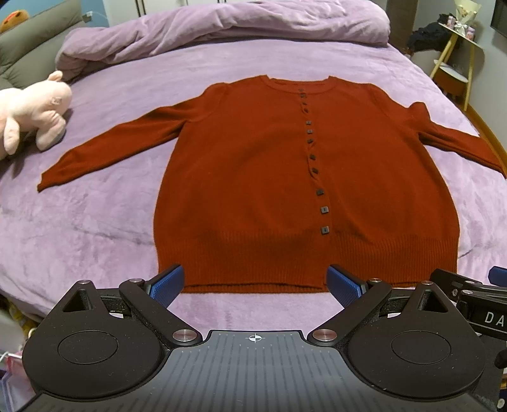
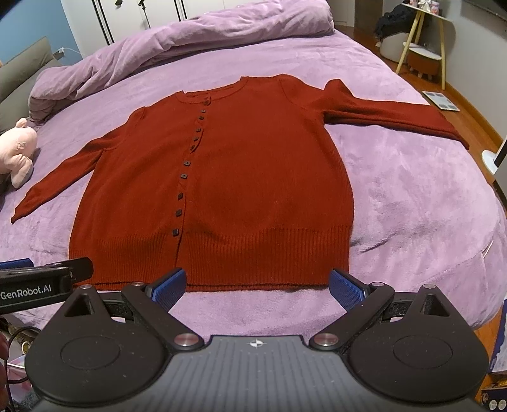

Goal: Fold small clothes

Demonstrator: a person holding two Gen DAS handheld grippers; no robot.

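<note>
A dark red buttoned cardigan lies flat and face up on the purple bed, sleeves spread out to both sides, ribbed hem nearest me. It also shows in the right wrist view. My left gripper is open and empty, its blue pads hovering just at the hem's left half. My right gripper is open and empty at the hem's right half. The right gripper's edge shows in the left wrist view; the left gripper's edge shows in the right wrist view.
A pink plush toy lies on the bed by the left sleeve. A bunched purple duvet lies across the far end. A yellow-legged side table and a floor scale stand to the right of the bed.
</note>
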